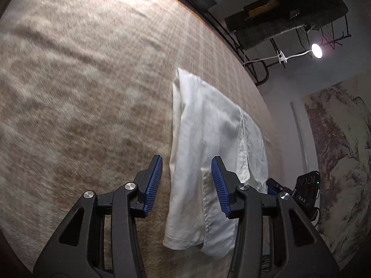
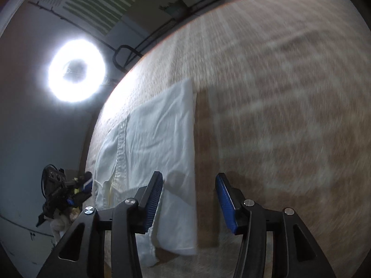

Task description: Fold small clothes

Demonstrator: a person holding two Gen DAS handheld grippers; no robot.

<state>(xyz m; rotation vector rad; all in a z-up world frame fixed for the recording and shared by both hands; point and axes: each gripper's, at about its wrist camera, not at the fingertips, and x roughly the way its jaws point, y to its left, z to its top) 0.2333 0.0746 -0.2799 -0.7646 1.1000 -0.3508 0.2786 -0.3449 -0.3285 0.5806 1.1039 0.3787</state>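
A small white shirt [image 1: 208, 139] lies folded lengthwise on a tan checked cloth [image 1: 81, 92], close to the cloth's edge. In the right wrist view the shirt [image 2: 157, 139] shows its button placket on the left and a straight folded edge on the right. My left gripper [image 1: 187, 159] hovers over the shirt's near end, open, its blue pads [image 1: 154, 180] clear of the fabric. My right gripper [image 2: 189, 175] is open too, above the shirt's right edge; nothing is pinched between its fingers [image 2: 154, 199].
The checked cloth [image 2: 278, 115] spreads wide beyond the shirt and looks blurred. A ring light [image 2: 76, 71] and a small lamp [image 1: 316, 50] shine past its edge, near dark wire shelves [image 1: 289, 18]. A patterned hanging [image 1: 340, 150] covers the wall.
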